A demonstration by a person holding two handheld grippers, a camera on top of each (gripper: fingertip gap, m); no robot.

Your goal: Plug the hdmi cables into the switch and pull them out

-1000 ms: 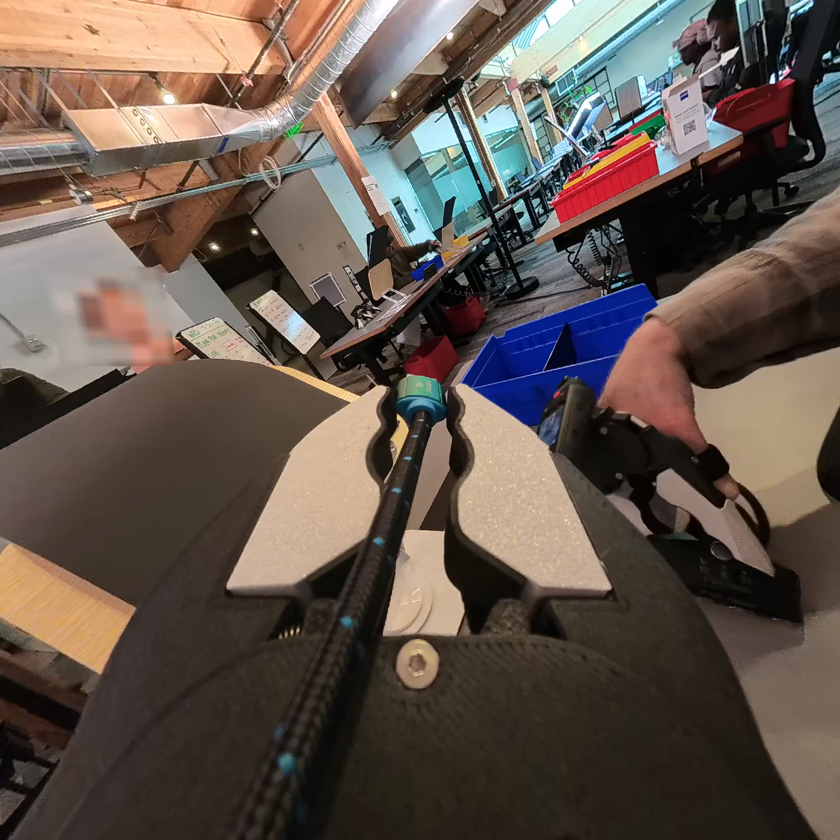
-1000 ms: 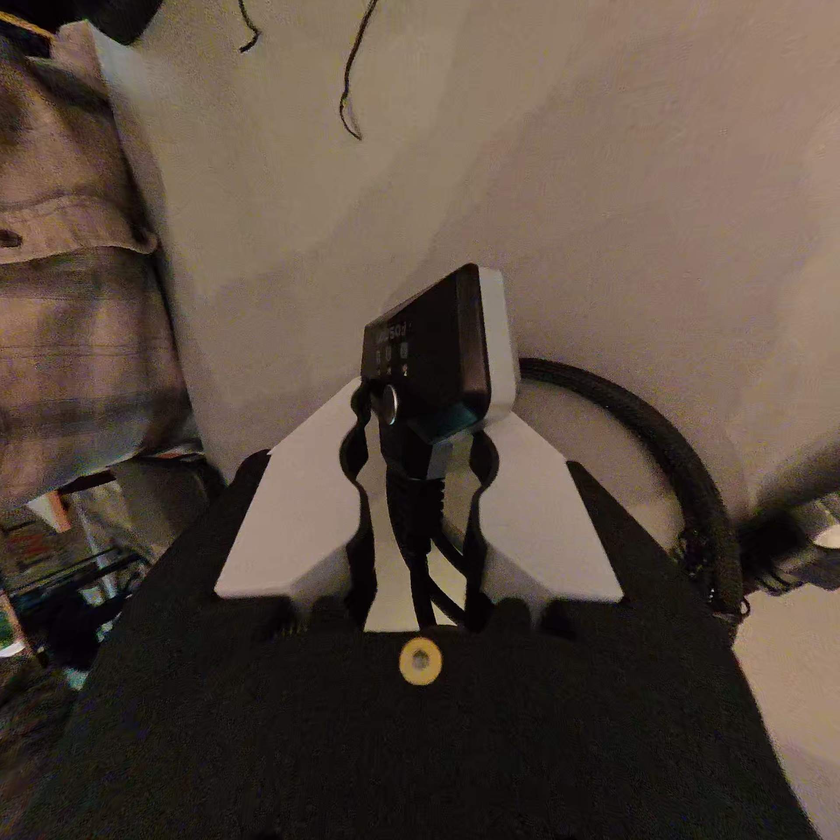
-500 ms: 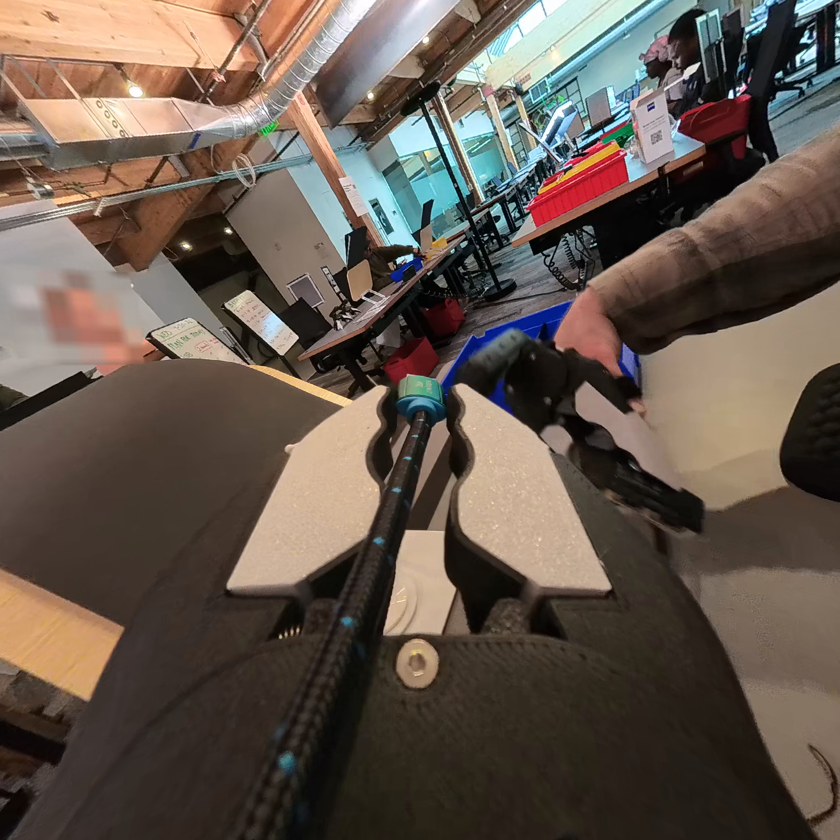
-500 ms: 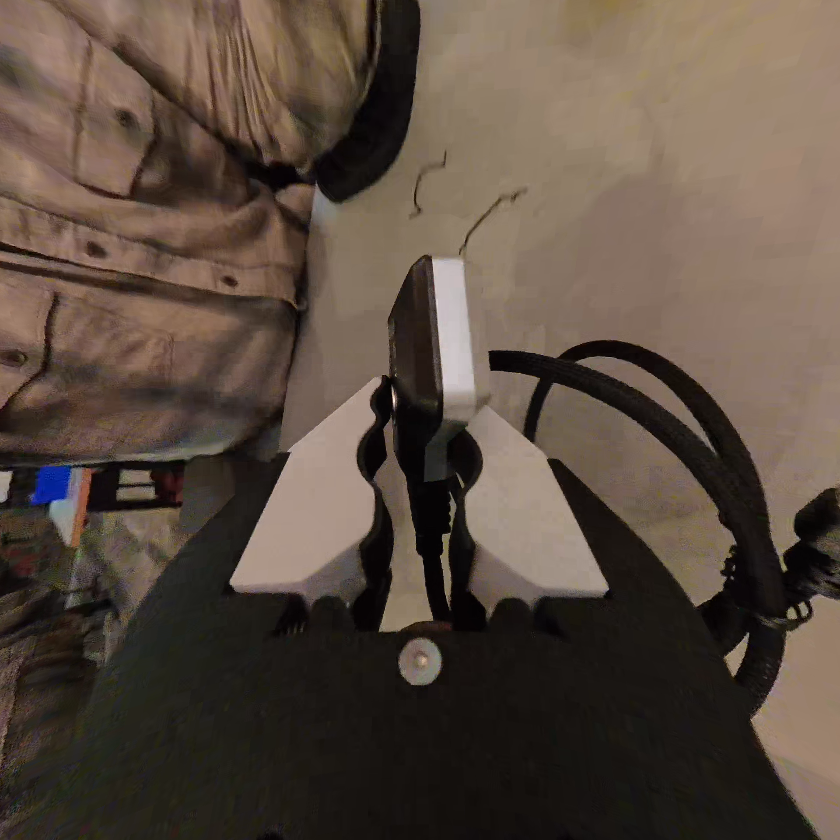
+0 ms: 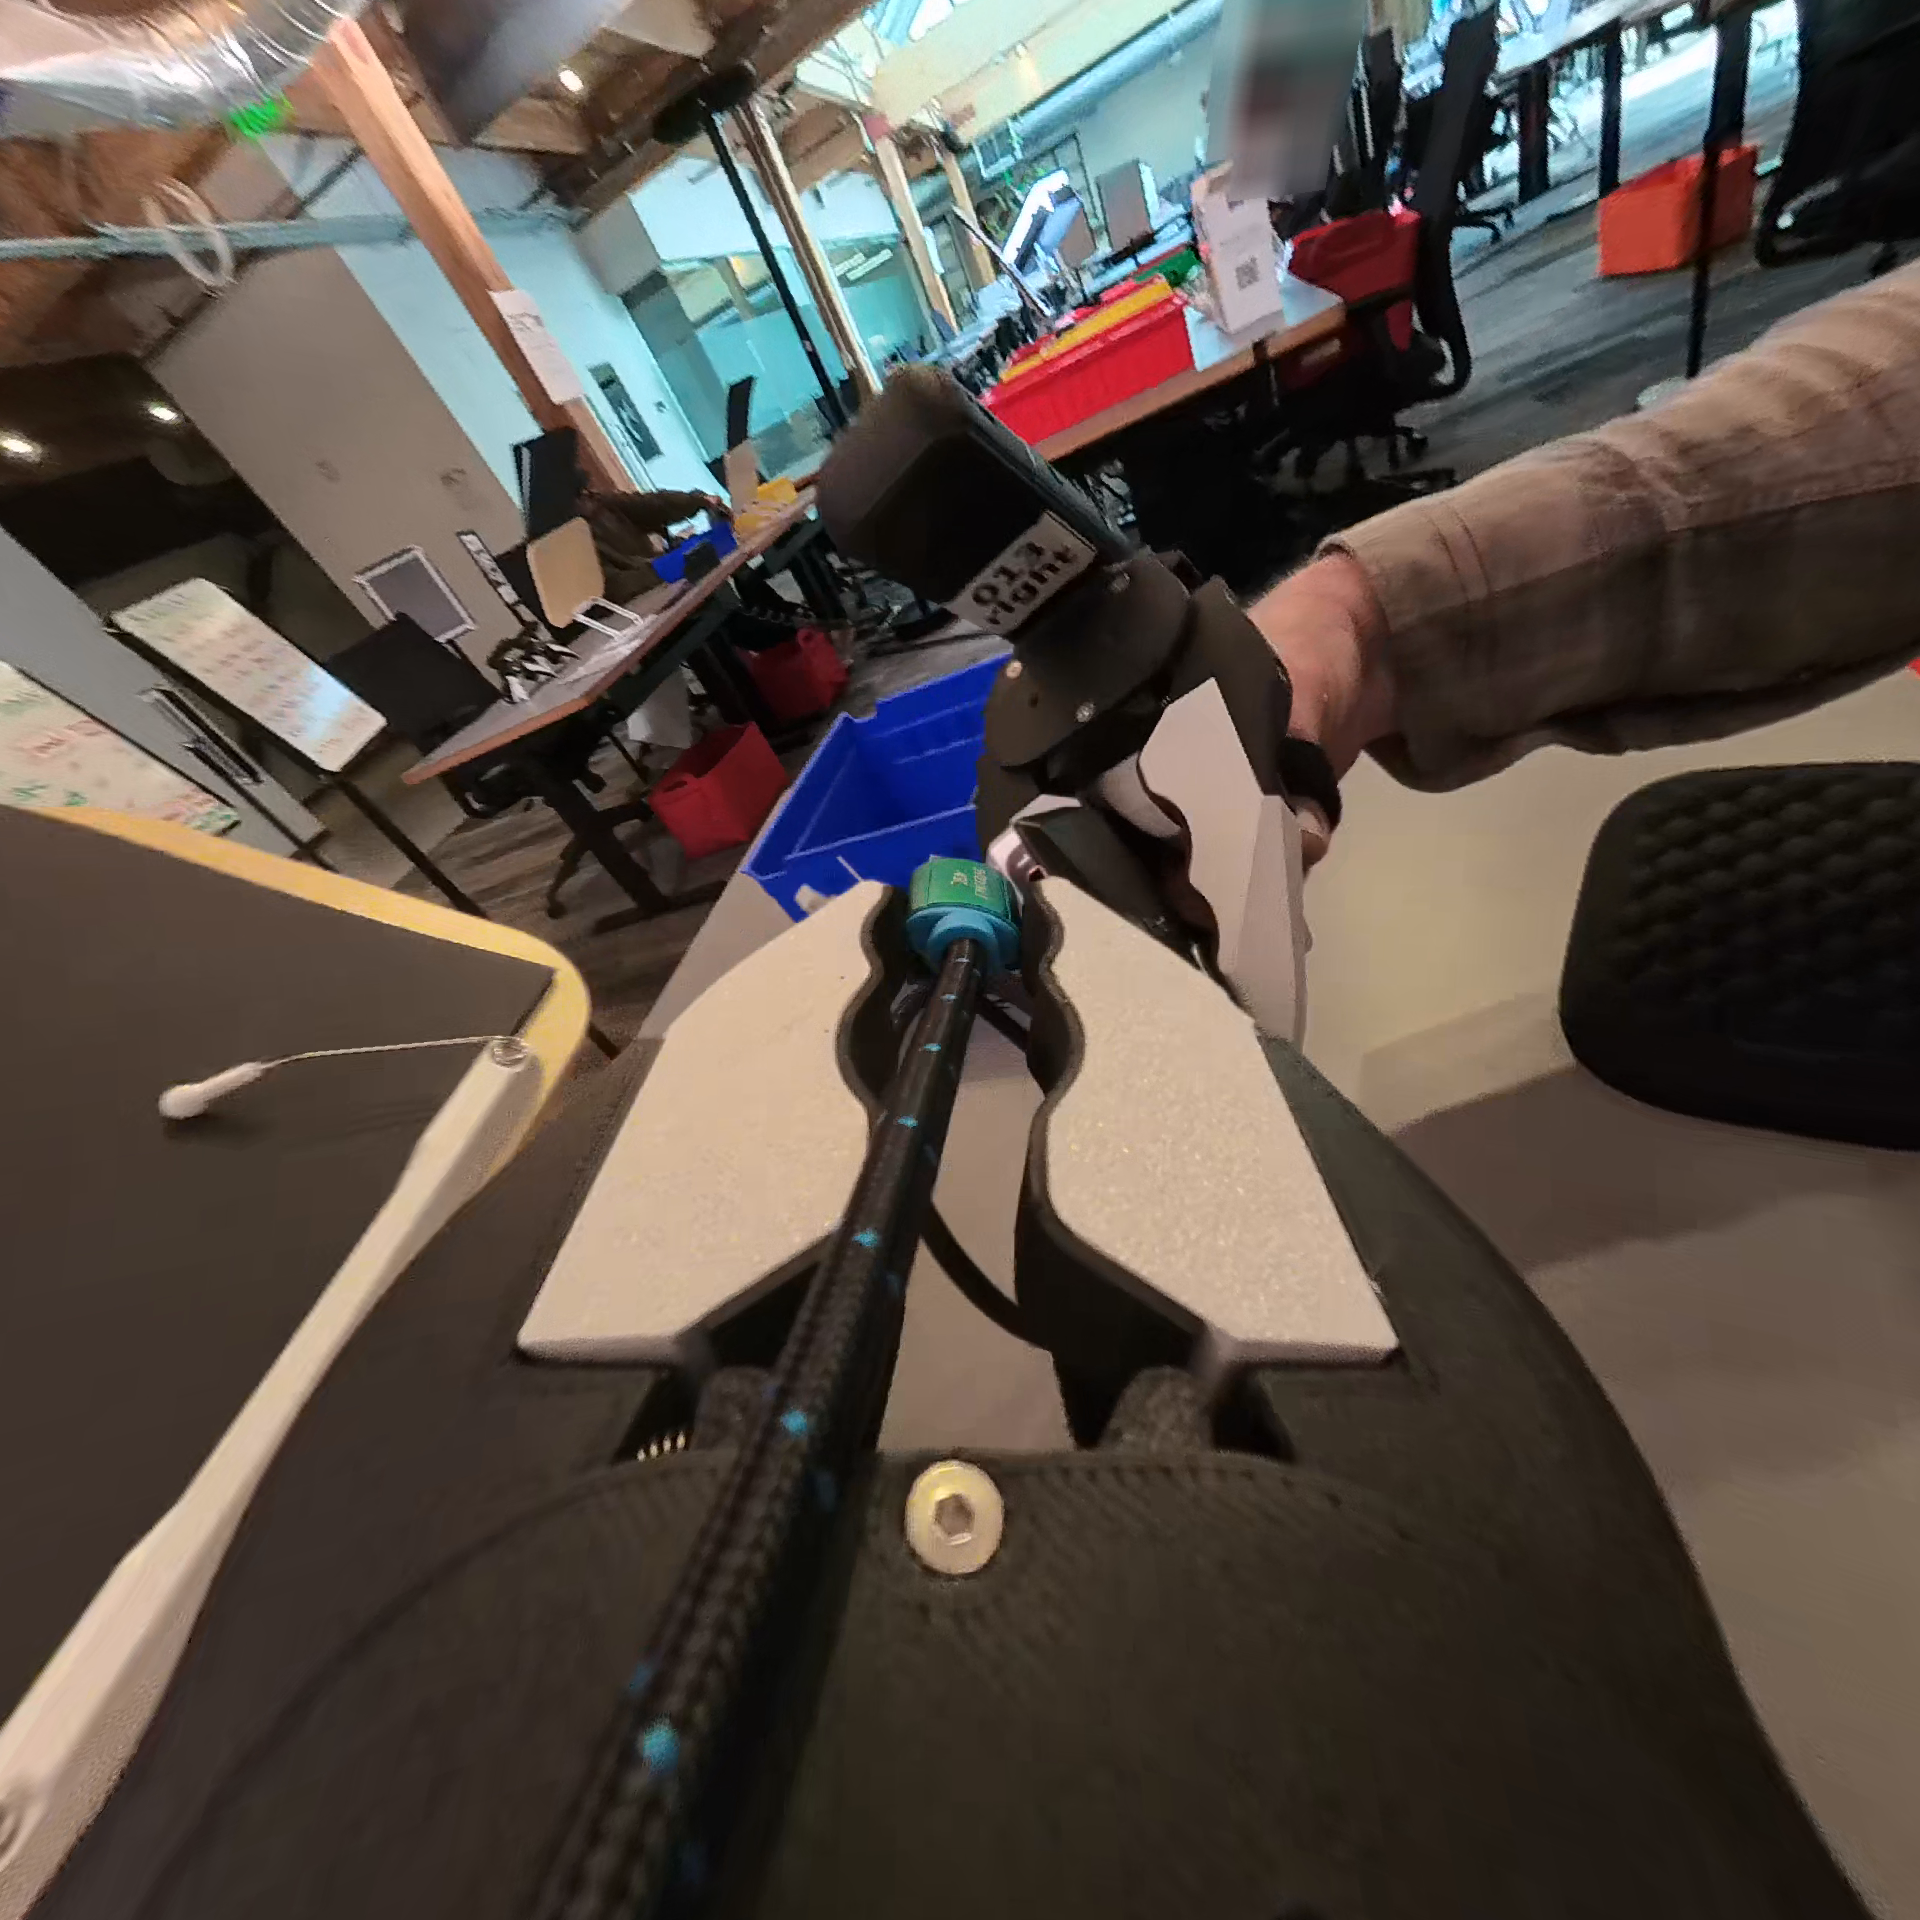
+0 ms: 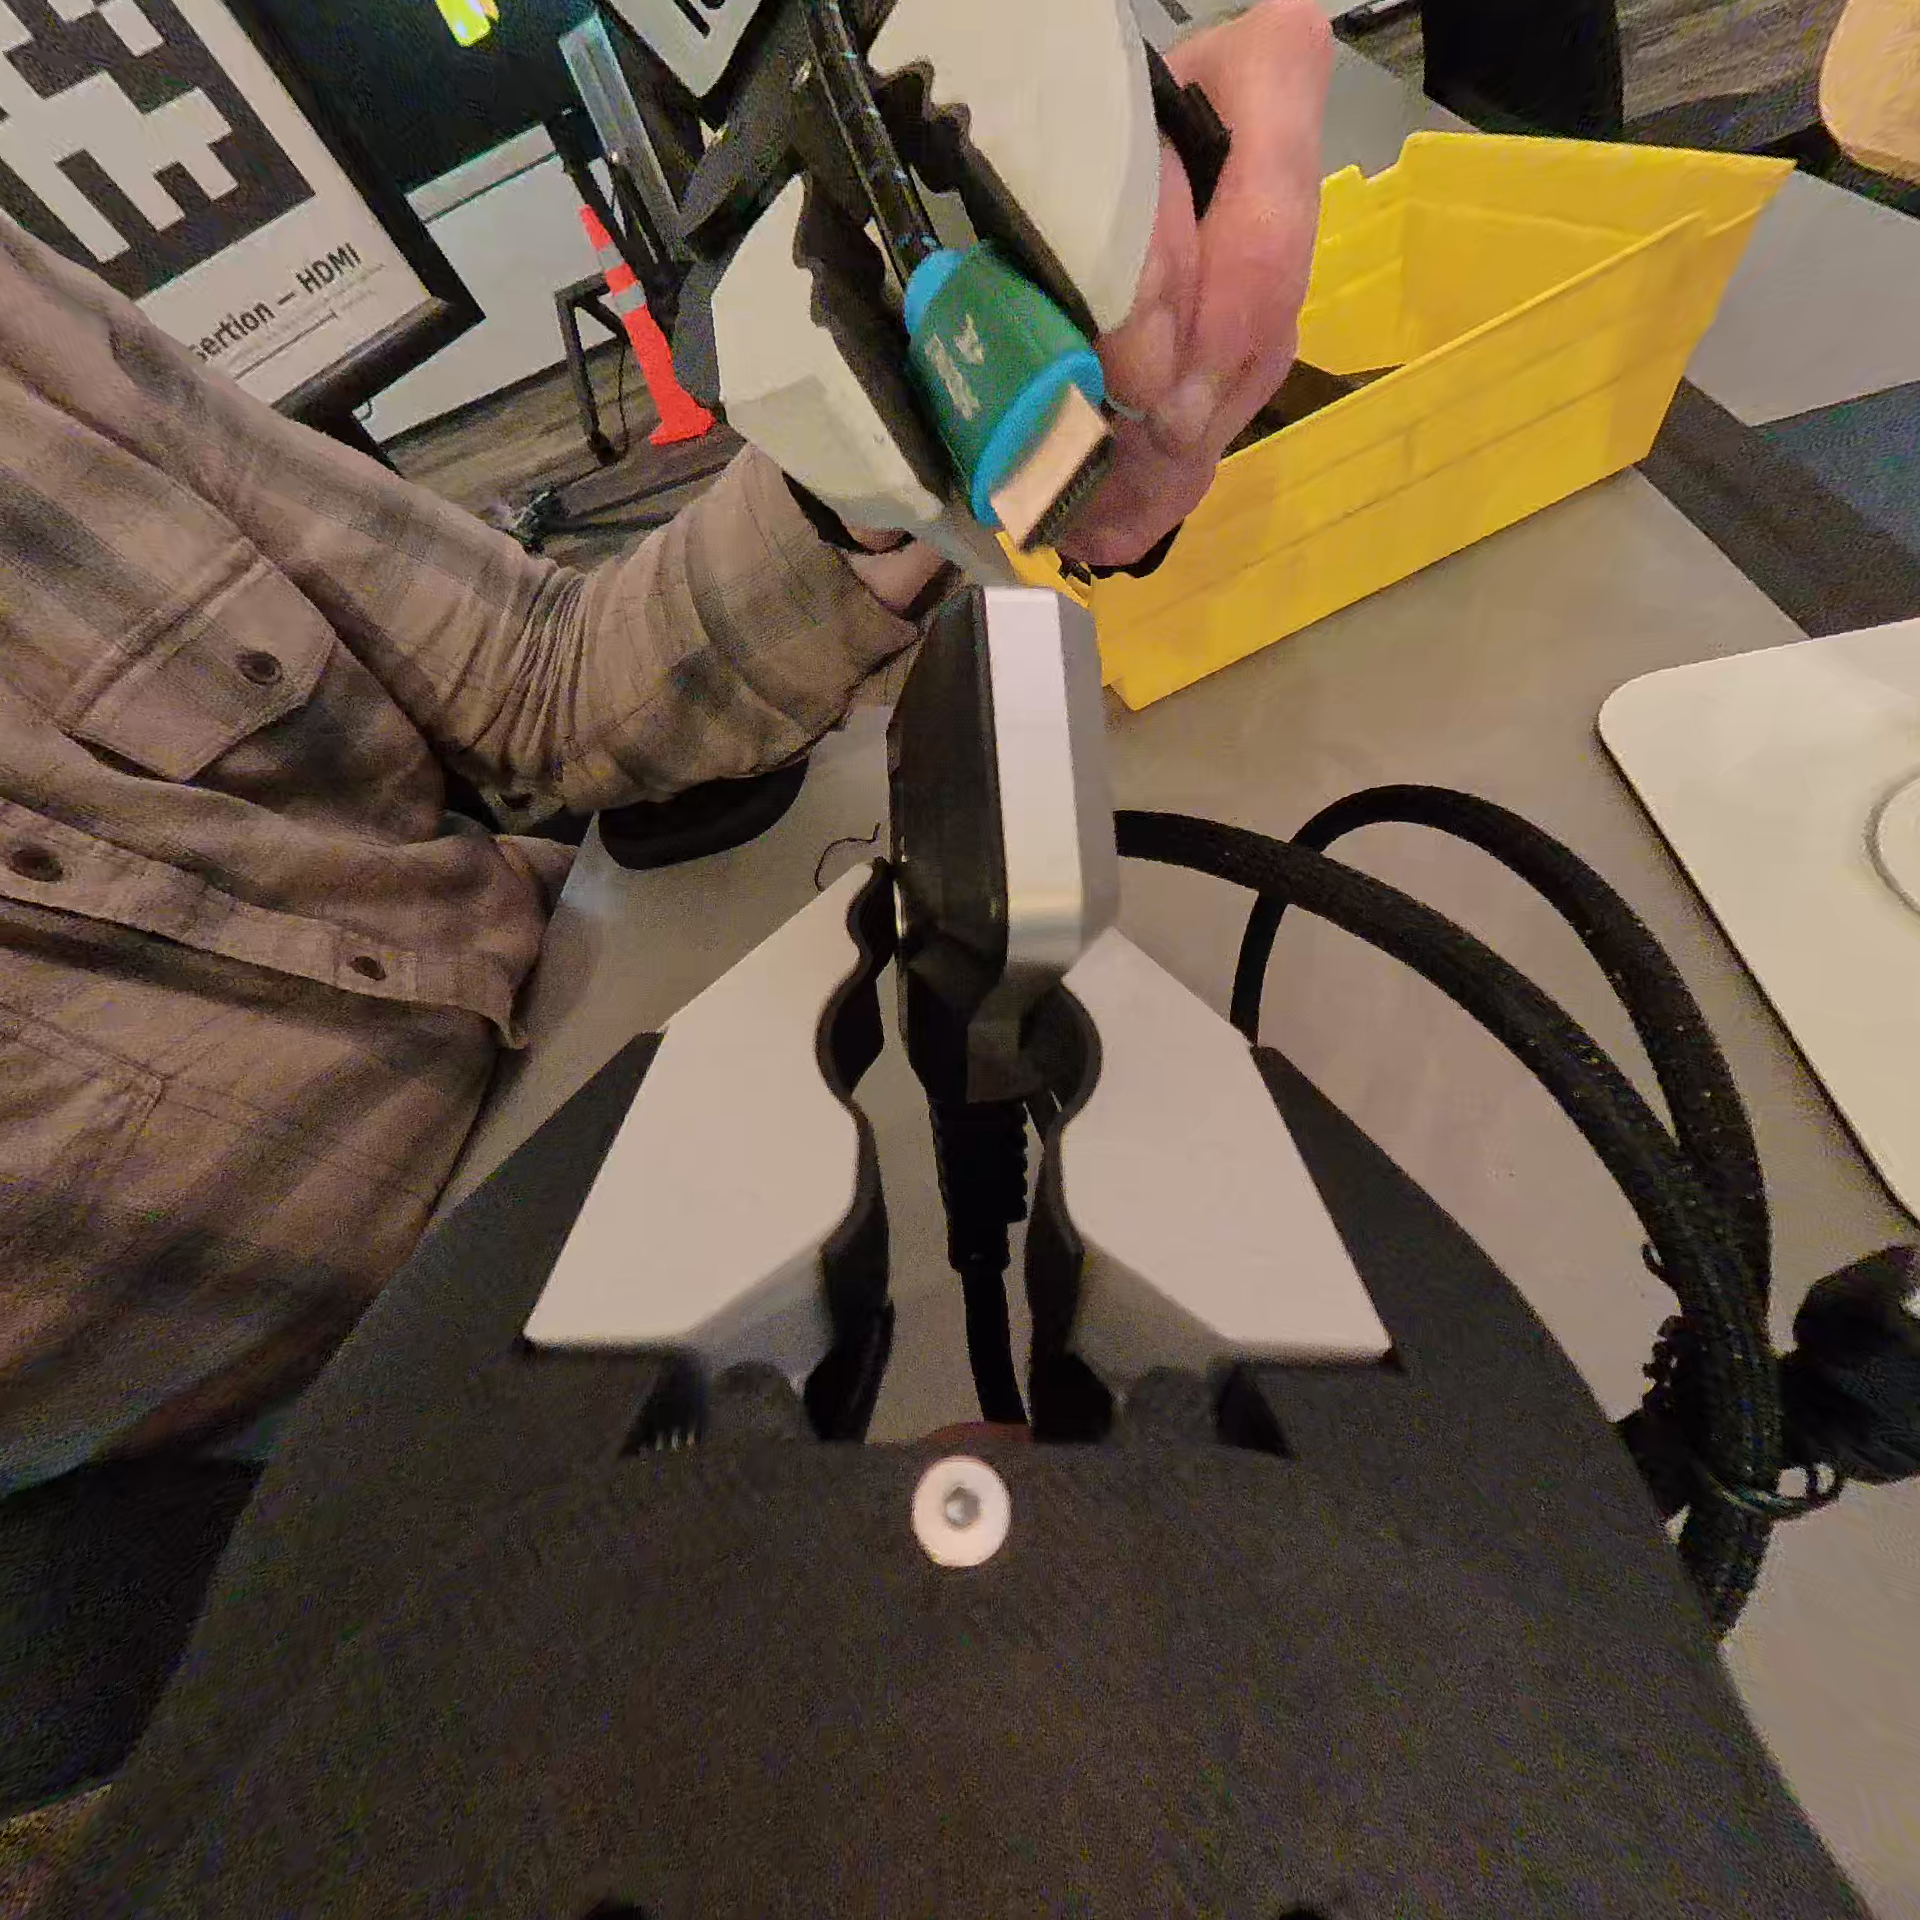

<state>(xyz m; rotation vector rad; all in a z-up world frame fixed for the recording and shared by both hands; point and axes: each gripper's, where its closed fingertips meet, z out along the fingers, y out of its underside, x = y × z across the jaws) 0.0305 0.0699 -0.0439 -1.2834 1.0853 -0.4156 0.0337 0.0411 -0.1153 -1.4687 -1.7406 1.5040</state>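
The left gripper [image 5: 961, 935] is closed tight on a blue and green HDMI plug [image 6: 992, 400] with a shiny metal tip, on the end of a black braided cable with blue flecks [image 5: 862, 1236]. The right gripper [image 6: 977, 997] squeezes a flat black and silver switch box [image 6: 1023, 790], held up on its edge with a thin black cord [image 6: 982, 1288] coming out the back. The plug's metal tip is just above the top of the box, very near, and not in it. A yellow plastic bin [image 6: 1455, 395] sits behind on the grey table [image 6: 1382, 727], and thick black cables [image 6: 1621, 1039] loop beside the box
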